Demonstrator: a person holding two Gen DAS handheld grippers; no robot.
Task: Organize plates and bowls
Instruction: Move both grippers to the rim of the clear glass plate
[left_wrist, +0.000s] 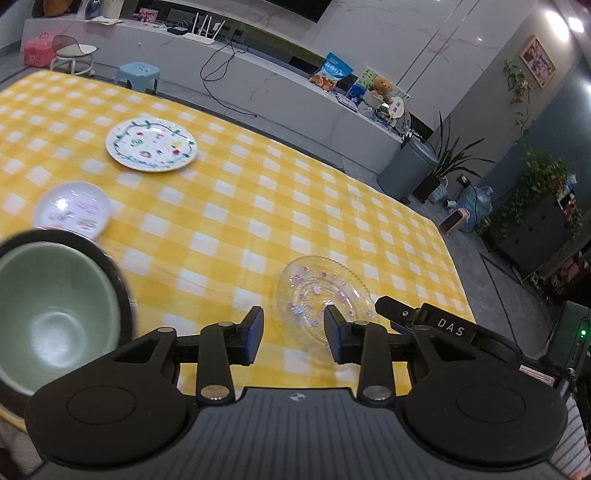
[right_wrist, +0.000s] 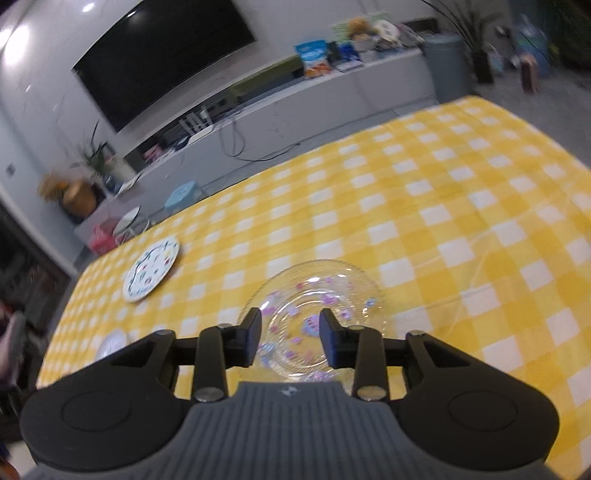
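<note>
A clear glass plate (left_wrist: 325, 295) with pink dots lies on the yellow checked tablecloth (left_wrist: 258, 206) near the front edge; it also shows in the right wrist view (right_wrist: 314, 291). My right gripper (right_wrist: 290, 341) is open and hovers just above its near side, empty; it also shows in the left wrist view (left_wrist: 406, 317). My left gripper (left_wrist: 293, 338) is open and empty, left of the glass plate. A green bowl with a dark rim (left_wrist: 55, 314) stands at the left. A small white dish (left_wrist: 72, 214) and a floral white plate (left_wrist: 150, 144) lie farther off.
The floral plate (right_wrist: 151, 271) and the small dish (right_wrist: 110, 343) show at the left in the right wrist view. The table's far edge meets a grey floor with a blue stool (left_wrist: 138, 74). A TV bench (left_wrist: 258, 70) runs behind.
</note>
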